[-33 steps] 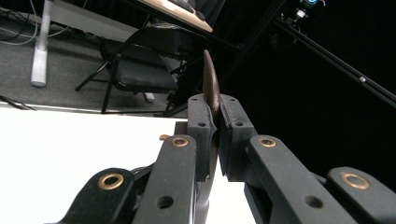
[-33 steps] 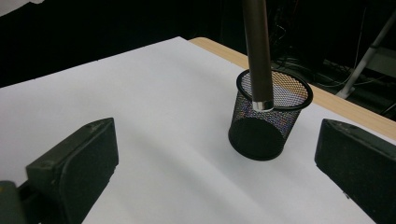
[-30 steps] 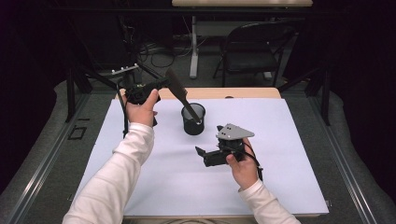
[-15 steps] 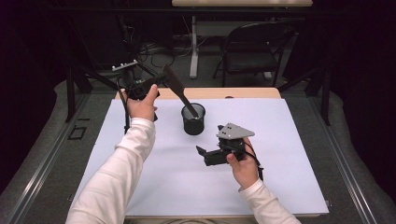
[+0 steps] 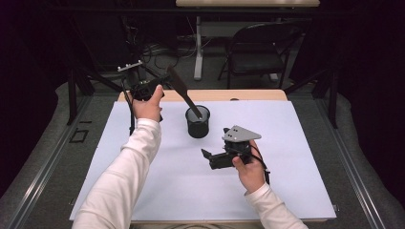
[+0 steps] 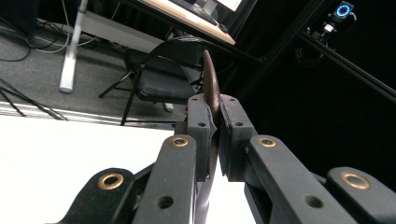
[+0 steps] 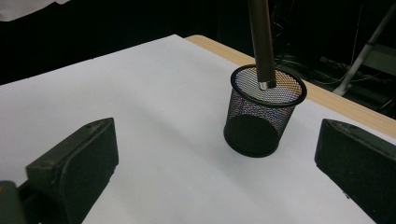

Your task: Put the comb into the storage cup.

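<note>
White table [image 5: 296, 143] below us: left gripper [image 5: 152, 90] clamps our spatula [image 5: 180, 89], handle tilted into the mesh cup [image 5: 197, 122]; right gripper [image 5: 213, 158] waits open.

A folding chair [image 5: 258, 45] stands beyond the white-covered table [image 5: 305, 157], cables [image 5: 153, 50] nearby.

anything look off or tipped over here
Nothing stands out. The mesh cup stands upright on the white sheet. The left gripper holds a dark spatula tilted, its handle end at the cup's mouth. The right gripper is open.
</note>
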Demonstrator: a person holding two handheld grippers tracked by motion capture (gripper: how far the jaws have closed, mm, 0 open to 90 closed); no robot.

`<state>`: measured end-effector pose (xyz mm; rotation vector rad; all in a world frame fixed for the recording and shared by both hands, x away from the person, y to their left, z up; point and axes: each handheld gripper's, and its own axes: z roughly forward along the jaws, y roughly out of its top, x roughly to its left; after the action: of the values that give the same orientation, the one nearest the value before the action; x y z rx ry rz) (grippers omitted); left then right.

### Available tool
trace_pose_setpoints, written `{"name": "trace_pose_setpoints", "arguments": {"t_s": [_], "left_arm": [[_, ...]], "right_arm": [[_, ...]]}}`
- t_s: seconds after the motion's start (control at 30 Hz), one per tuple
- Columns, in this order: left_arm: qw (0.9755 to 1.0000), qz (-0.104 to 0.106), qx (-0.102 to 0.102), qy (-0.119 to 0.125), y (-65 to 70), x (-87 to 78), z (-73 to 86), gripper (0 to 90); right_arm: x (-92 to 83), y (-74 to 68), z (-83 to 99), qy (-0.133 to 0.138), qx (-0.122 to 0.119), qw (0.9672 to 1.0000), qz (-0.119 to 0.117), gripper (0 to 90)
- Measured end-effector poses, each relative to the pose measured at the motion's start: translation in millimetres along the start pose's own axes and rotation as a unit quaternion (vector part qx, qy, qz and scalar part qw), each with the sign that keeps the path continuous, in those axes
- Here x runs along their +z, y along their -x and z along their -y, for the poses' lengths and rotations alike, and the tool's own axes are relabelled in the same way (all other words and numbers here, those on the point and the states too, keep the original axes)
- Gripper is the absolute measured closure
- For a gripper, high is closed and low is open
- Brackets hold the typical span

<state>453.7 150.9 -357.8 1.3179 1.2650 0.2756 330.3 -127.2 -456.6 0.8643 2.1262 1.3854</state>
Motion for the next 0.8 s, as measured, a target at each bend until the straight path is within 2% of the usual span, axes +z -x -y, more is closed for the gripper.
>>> {"name": "trace_pose_setpoints", "arguments": {"t_s": [0.8], "left_arm": [[0.9996, -0.022, -0.014, -0.009, -4.5, 21.1, 9.4, 84.7]], "right_arm": [[-0.8, 2.0, 0.2, 0.002, 0.000, 1.0000, -0.001, 0.0]]}}
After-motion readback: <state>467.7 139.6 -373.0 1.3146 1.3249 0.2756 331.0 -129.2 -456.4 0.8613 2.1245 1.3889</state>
